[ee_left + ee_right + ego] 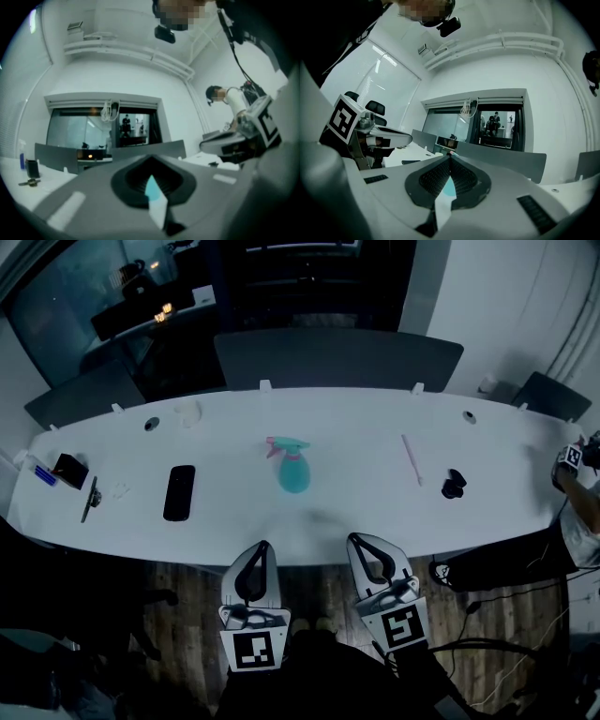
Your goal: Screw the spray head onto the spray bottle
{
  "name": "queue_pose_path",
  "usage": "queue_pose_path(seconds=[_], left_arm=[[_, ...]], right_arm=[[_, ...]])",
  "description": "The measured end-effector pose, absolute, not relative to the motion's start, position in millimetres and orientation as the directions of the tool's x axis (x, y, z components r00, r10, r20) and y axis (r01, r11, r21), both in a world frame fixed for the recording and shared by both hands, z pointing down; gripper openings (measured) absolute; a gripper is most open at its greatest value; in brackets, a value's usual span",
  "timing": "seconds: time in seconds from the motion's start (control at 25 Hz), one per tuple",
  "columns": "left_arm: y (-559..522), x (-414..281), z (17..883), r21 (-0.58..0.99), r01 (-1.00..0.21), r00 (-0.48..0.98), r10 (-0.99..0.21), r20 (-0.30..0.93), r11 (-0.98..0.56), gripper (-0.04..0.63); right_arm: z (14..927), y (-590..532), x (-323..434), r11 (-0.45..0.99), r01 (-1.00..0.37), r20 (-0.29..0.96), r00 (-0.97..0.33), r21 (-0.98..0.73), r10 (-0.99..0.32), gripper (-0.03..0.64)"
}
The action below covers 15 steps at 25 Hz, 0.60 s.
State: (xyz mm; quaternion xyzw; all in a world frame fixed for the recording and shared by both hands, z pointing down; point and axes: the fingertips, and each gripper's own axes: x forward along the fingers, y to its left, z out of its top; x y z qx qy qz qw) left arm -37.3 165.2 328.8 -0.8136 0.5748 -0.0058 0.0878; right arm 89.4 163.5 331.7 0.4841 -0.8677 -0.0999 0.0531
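While the spray bottle [293, 470] stands upright, a black phone [179, 492] lies well apart

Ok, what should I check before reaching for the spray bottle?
1. Is the teal plastic spray bottle standing on the white table: ok.
2. Is the pink spray head on the bottle: ok; screwed tight: cannot tell.
3. Is the left gripper ready to grasp: not ok, fingers shut, empty.
4. Is the right gripper ready to grasp: not ok, fingers shut, empty.
5. Is anything between the grippers and the bottle: ok, nothing there.
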Motion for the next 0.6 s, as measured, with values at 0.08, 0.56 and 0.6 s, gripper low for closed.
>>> queue_pose_path(seconds=[0.08,0.56,0.6], left_arm=[[166.5,-39.8,328.2,-0.152,-0.933,0.341,-0.935,-0.092,-0.325,0.003],[173.0,-57.5,325.0,-0.140,-0.943,0.320,-0.941,-0.116,-0.303,0.003],[173.6,-58.1,325.7,-0.142,-0.942,0.319,-0.941,-0.112,-0.303,0.003]], right_arm=[[331.5,165.1,87.9,0.510,-0.830,-0.001,-0.524,0.228,-0.852,0.006],[329.9,172.7,76.1,0.507,-0.827,-0.008,-0.524,0.243,-0.851,0.006],[329.8,173.1,75.6,0.507,-0.826,-0.008,-0.525,0.245,-0.851,0.006]])
